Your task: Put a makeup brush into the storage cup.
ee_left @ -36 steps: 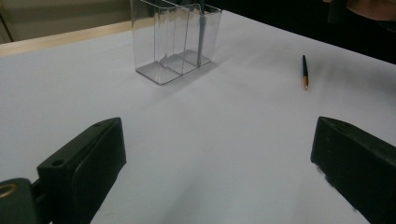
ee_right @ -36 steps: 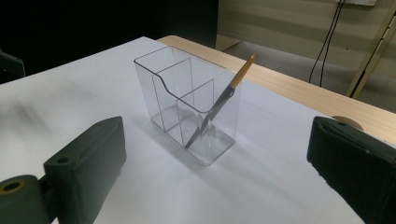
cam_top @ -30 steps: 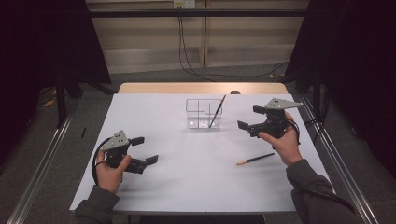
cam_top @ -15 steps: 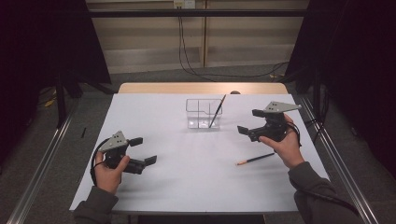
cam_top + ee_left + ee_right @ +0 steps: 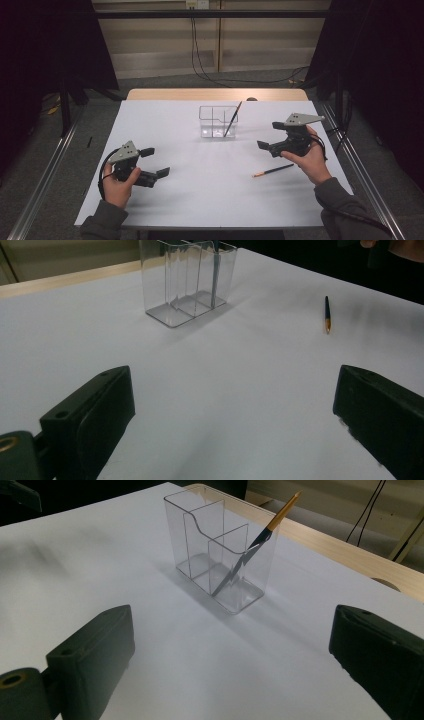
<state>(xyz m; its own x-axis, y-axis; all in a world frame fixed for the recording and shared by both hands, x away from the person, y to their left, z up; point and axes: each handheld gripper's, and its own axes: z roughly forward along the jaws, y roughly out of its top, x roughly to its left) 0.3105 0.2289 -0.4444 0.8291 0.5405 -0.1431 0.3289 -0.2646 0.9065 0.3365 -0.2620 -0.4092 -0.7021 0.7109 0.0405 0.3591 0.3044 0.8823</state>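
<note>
A slim pencil [image 5: 273, 171] with a dark barrel and an orange tip lies flat on the white tabletop [image 5: 200, 200], just below the right hand-held gripper [image 5: 270, 136] and a little toward the person. It rests free, touched by nothing.

A second pencil [image 5: 252, 550], thin and dark with a golden-yellow end, leans tilted in the end compartment of a clear plastic holder [image 5: 210, 545]. The holder is a smooth, see-through box with rounded corners and inner dividers, standing upright near the far middle of the tabletop.

The right hand-held gripper, black with a grey three-cornered plate, has its jaws spread wide and holds nothing. The left hand-held gripper [image 5: 156, 161] sits well apart at the near left, its blocky matte-black jaws likewise spread and empty.

The tabletop is plain and matt, with a pale wooden strip [image 5: 215, 94] at its far edge. Nothing lies between the loose pencil and the holder.
</note>
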